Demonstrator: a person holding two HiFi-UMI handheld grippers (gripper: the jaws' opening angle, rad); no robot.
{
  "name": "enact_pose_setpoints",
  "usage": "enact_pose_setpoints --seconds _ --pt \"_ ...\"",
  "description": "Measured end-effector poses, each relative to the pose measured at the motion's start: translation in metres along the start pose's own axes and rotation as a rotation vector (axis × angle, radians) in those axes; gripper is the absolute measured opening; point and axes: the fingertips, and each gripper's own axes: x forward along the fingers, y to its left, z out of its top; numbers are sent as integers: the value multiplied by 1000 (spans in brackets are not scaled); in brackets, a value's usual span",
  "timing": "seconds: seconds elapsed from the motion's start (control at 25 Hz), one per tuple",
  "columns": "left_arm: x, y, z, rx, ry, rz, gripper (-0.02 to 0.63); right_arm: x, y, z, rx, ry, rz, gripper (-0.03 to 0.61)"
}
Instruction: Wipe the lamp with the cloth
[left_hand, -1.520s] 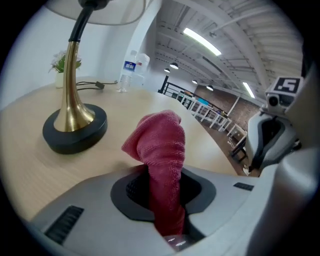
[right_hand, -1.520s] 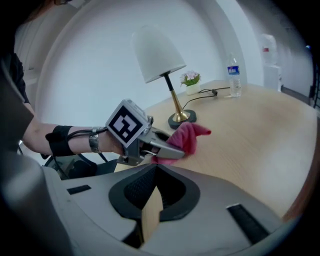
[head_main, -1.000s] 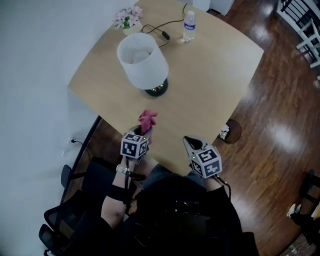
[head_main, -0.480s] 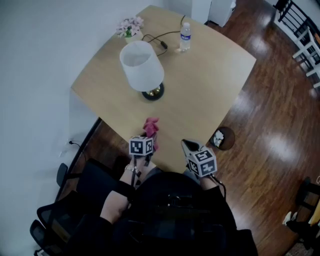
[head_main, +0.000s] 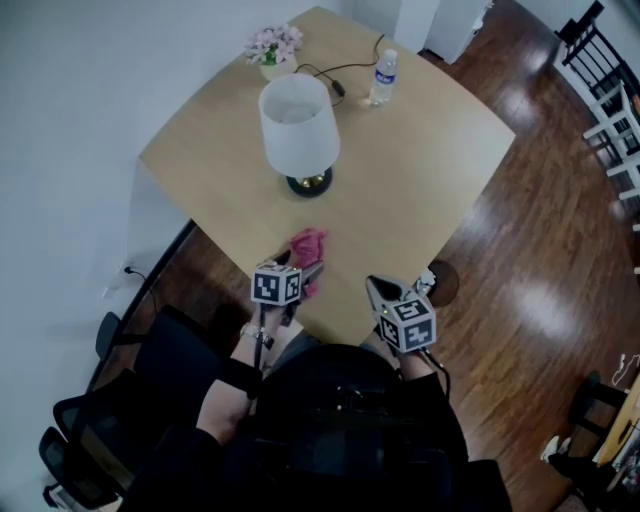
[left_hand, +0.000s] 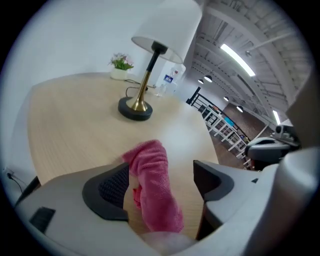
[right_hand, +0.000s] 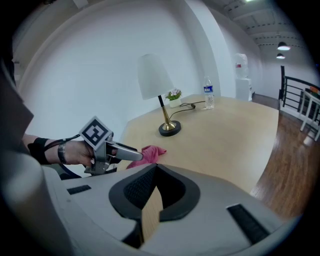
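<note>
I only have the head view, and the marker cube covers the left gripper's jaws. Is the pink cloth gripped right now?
Observer: No. In the left gripper view the left gripper has its jaws apart, having just been opening. The pink cloth lies unclamped between them.
Operator: And the right gripper?
Observer: Its own view shows the jaws together, with nothing between them.
Operator: What's under the lampshade?
Observer: A slim brass stem rising from a dark round base.
</note>
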Motion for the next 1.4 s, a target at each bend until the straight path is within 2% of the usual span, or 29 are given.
enact_pose_setpoints --seconds 0.16,0.24,0.28,0.44,0.48,0.64,0.76,1.4 --pt "-62 -15 22 65 -113 -10 404 -2 3 4 -13 -14 -5 9" --pt "-95 -29 27 120 -146 -15 361 -5 3 6 -13 -20 -4 9" --pt "-110 -36 29 143 -160 -12 321 -7 3 8 -13 -27 -2 9" --pt "-150 -59 31 161 -202 4 33 -16 11 22 -13 -71 25 9" --pt "-151 -63 29 157 -203 1 20 -18 14 24 -17 -82 35 9" --pt "-137 -70 5 122 -154 -29 3 -20 20 28 -34 -109 74 9" --pt "-131 -68 -6 125 -125 -24 3 -21 21 27 -31 -114 92 9" --pt "-139 -67 0 117 -154 33 3 -26 18 34 -64 -128 109 8"
